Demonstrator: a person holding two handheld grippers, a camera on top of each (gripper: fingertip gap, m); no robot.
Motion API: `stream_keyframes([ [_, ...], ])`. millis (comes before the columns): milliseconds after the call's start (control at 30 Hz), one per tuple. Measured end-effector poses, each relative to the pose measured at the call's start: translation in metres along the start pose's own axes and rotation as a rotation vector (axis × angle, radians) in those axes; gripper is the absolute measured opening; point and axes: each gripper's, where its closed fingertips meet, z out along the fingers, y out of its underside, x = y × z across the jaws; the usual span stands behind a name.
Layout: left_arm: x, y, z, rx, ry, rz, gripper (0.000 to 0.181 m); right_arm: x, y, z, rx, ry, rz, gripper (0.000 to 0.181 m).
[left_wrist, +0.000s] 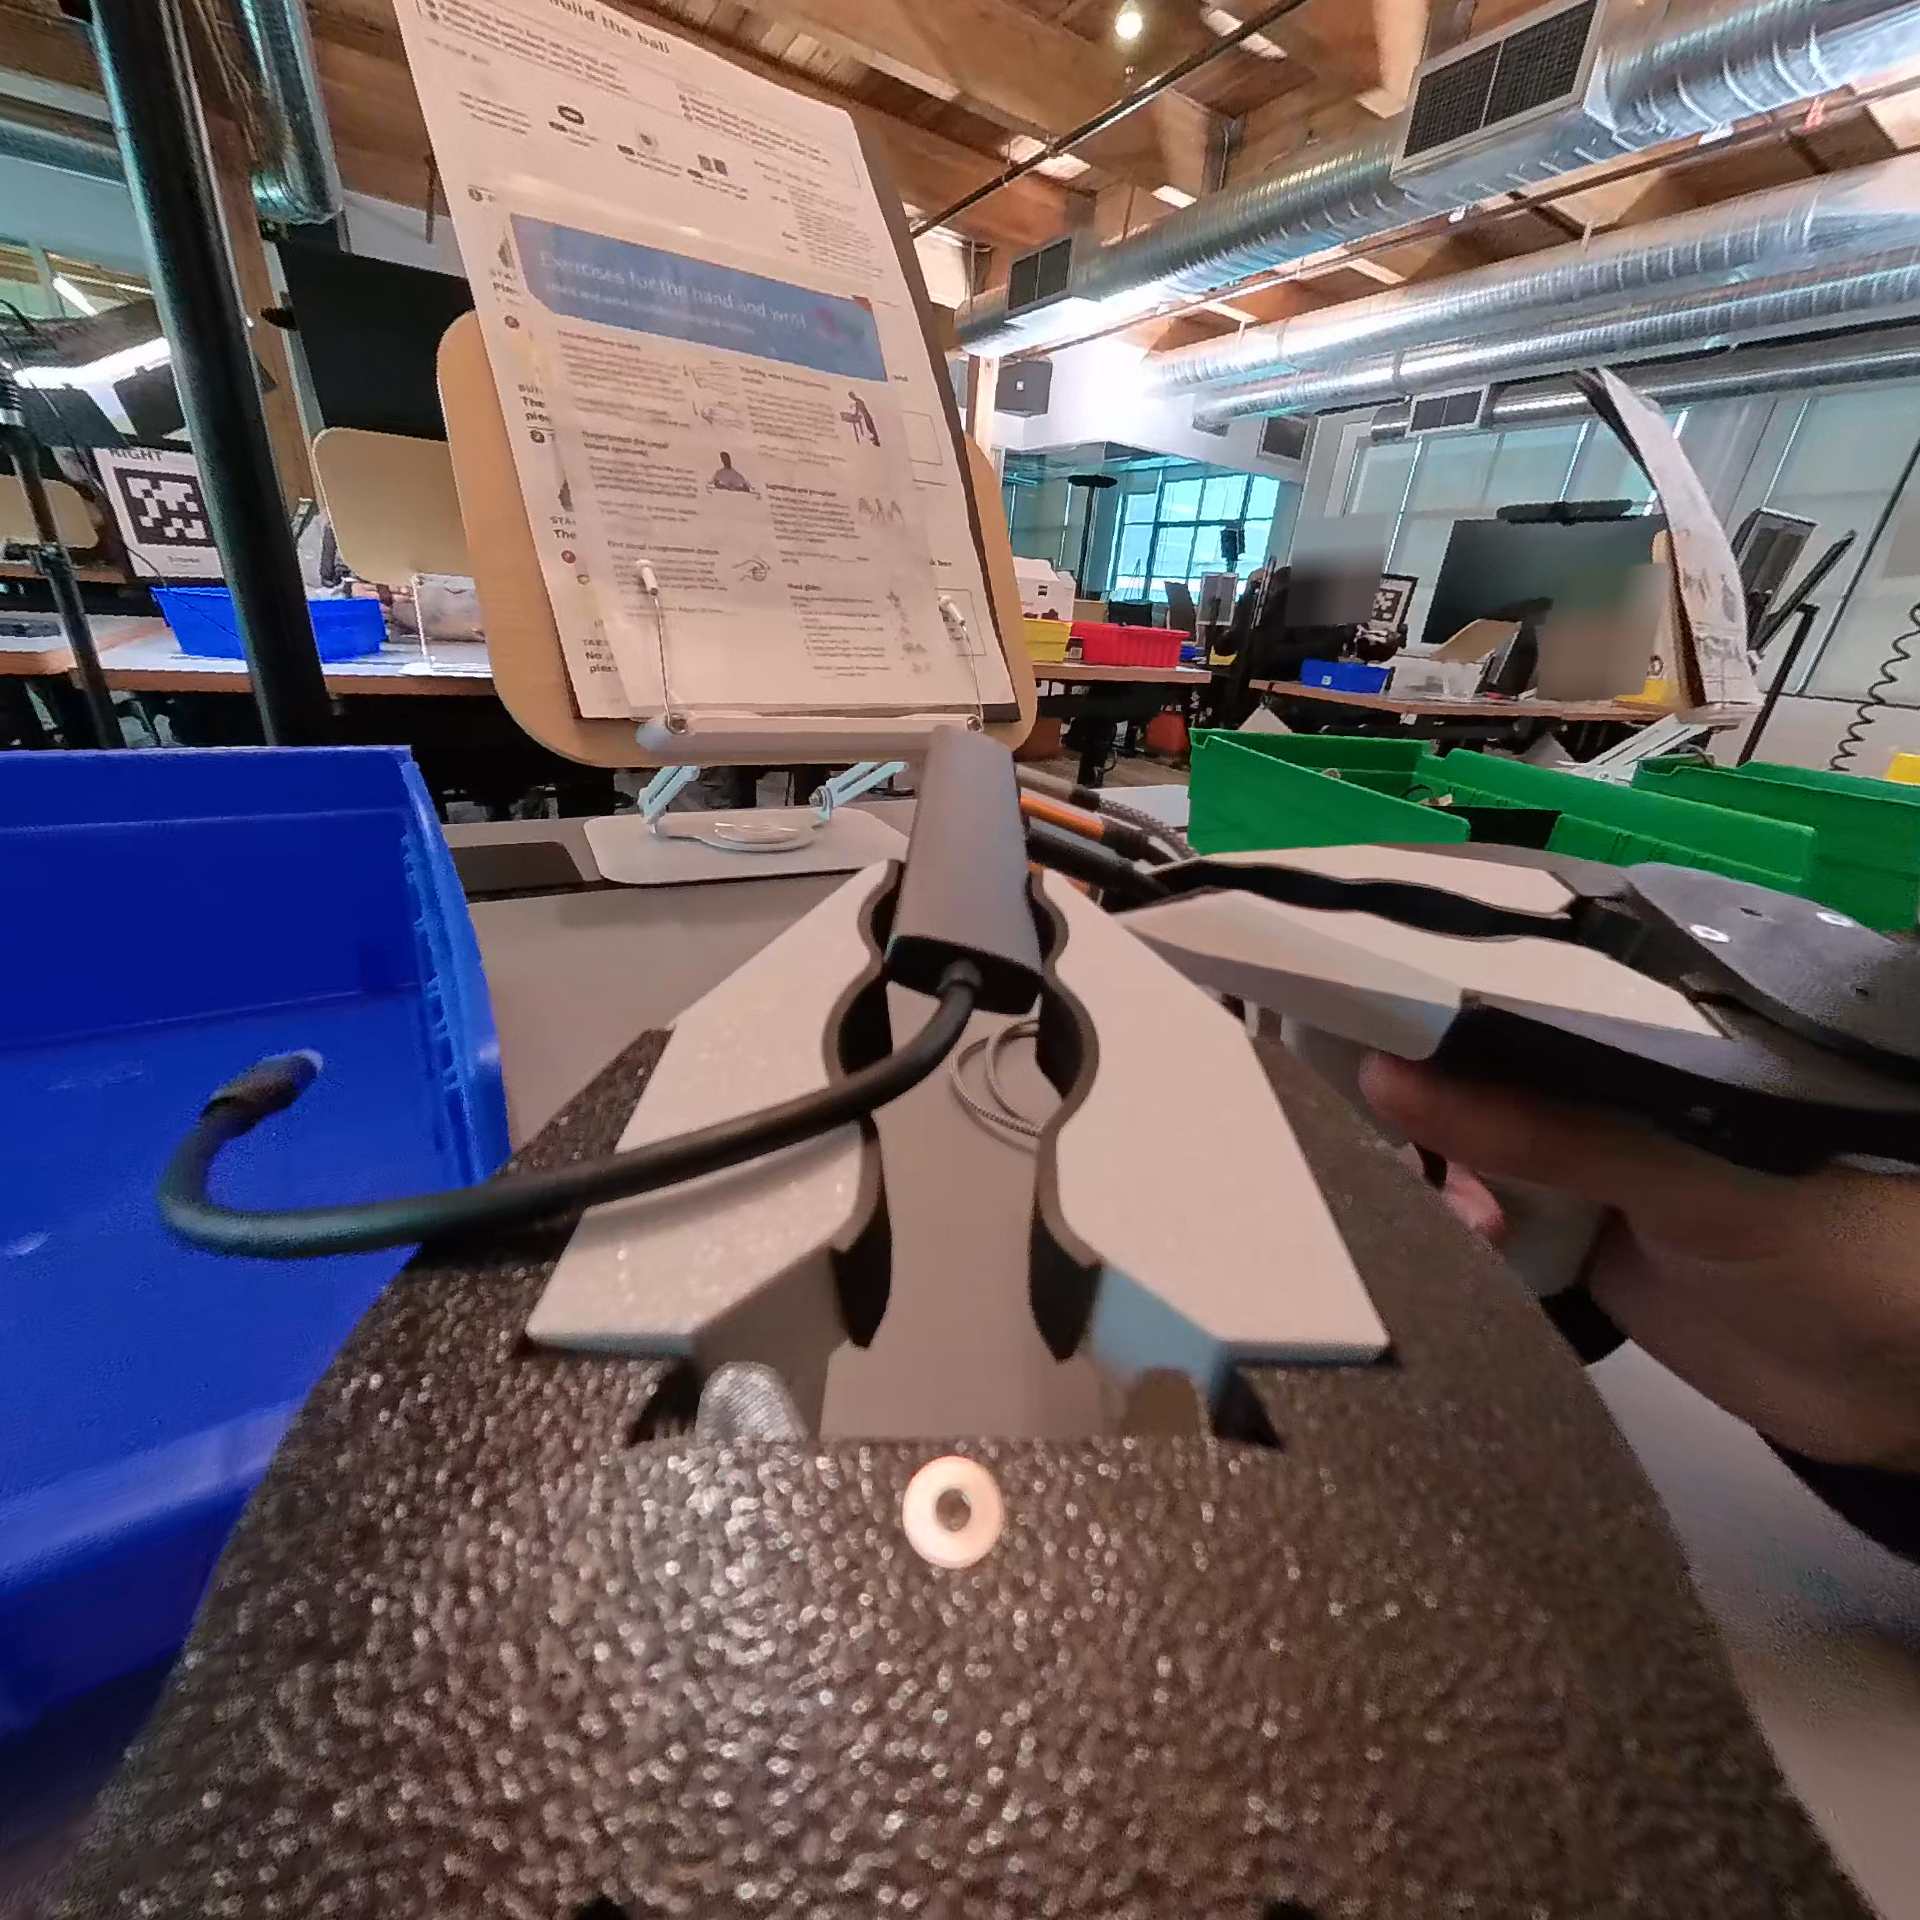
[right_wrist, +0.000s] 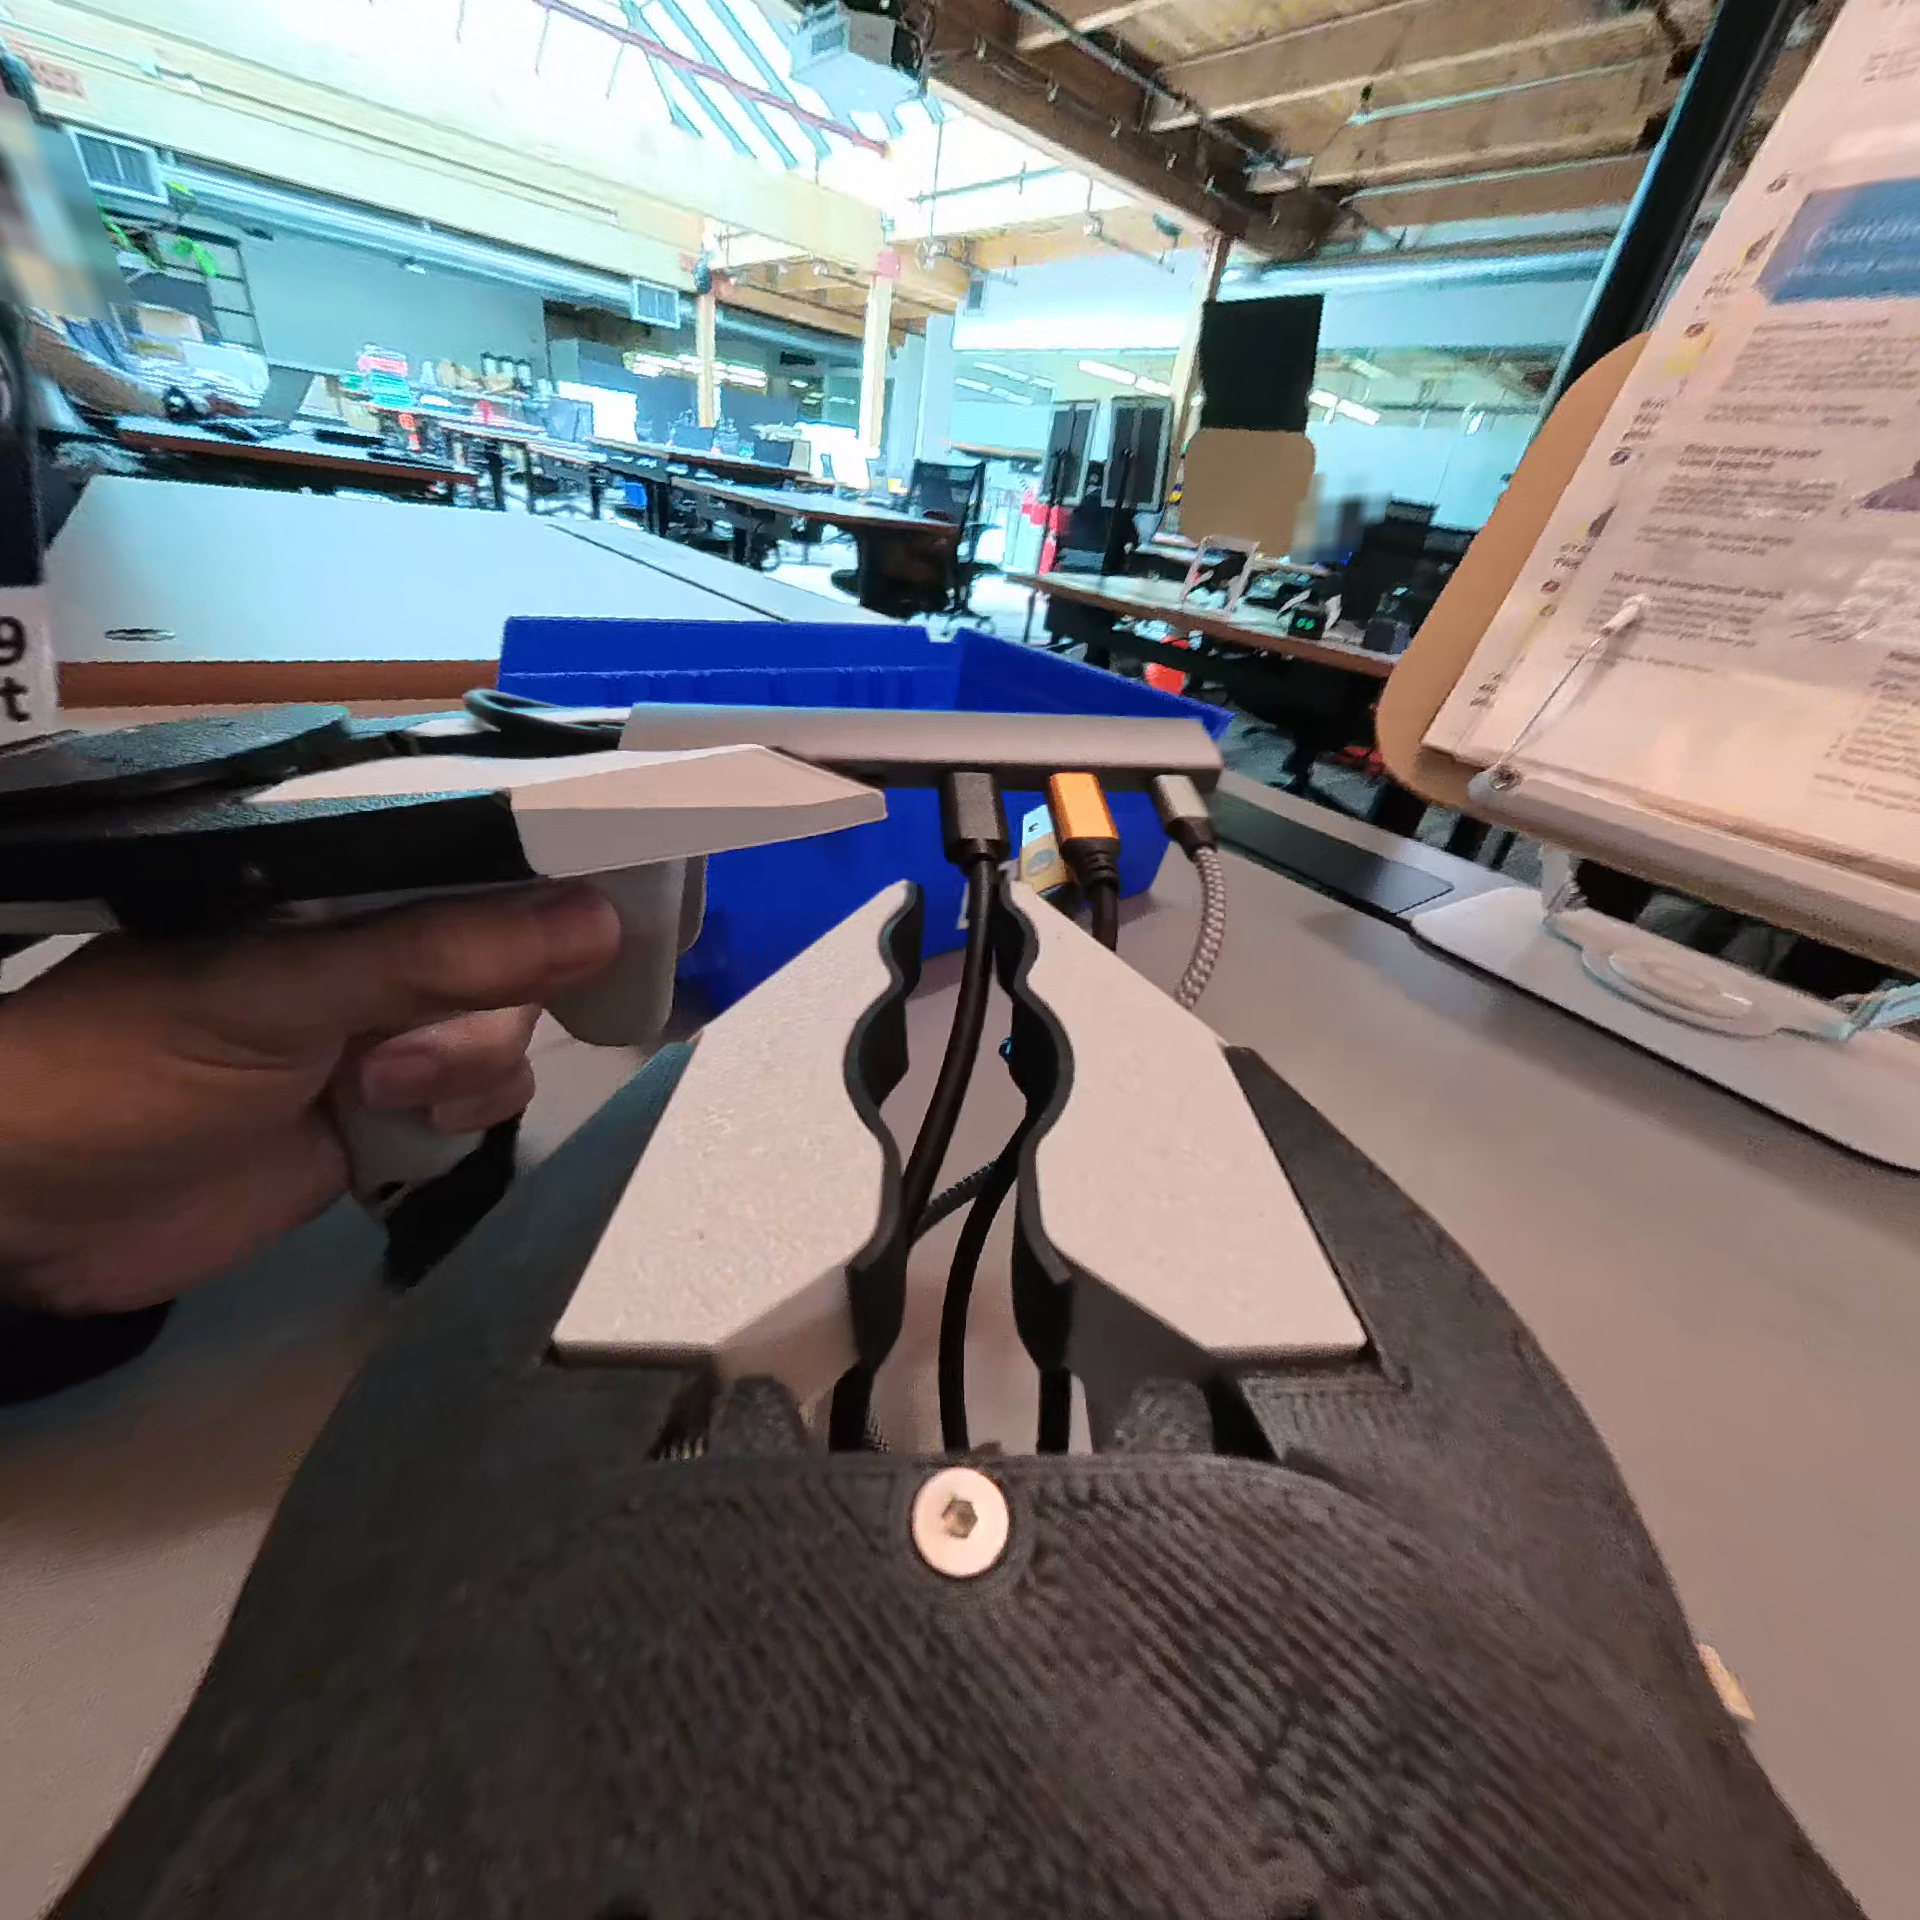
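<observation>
Grey aluminium, the slim bar-shaped hub (right_wrist: 925, 740) is held level above the surface (right_wrist: 1558, 1195), long axis running away from the left gripper (left_wrist: 966, 940), whose jaws clench its end. The black cable (right_wrist: 961, 997) plugged into it is pinched by the right gripper (right_wrist: 961, 920); a blue plastic bin (right_wrist: 831, 665) lies behind.

We see both views evenly and brightly lit. In the right wrist view, daylight floods from the skylight (right_wrist: 727, 114) above the blue bin (right_wrist: 831, 665) and burns out to near white. In the left wrist view, a ceiling lamp (left_wrist: 1129, 21) above the document stand (left_wrist: 717, 436) flares softly. Wide-angle distortion bows the black pole (left_wrist: 197, 364) left of that stand and the ducts (left_wrist: 1558, 291) to its right. Shadows on the bench (right_wrist: 1558, 1195) are faint and diffuse. The left gripper (left_wrist: 961, 914) mount, nearest the lens, is grainy and out of focus; the stand's printed sheet is soft.
</observation>
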Motion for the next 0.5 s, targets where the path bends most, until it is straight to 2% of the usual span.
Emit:
stream_keyframes([
  [133,-0.001,-0.001,-0.001,0.008,-0.001,-0.028,0.021,0.005,-0.007,-0.002,0.05,0.073,-0.058,0.004],
  [300,-0.003,-0.003,-0.003,0.022,0.016,-0.075,0.021,0.001,-0.011,0.002,0.115,0.04,0.055,0.004],
  [400,-0.002,-0.004,-0.003,0.032,0.015,-0.086,0.021,0.002,-0.013,0.0,0.129,0.067,-0.027,0.005],
  [500,0.0,-0.005,-0.004,0.036,0.023,-0.091,0.021,0.001,-0.014,-0.002,0.15,0.072,-0.016,0.005],
])
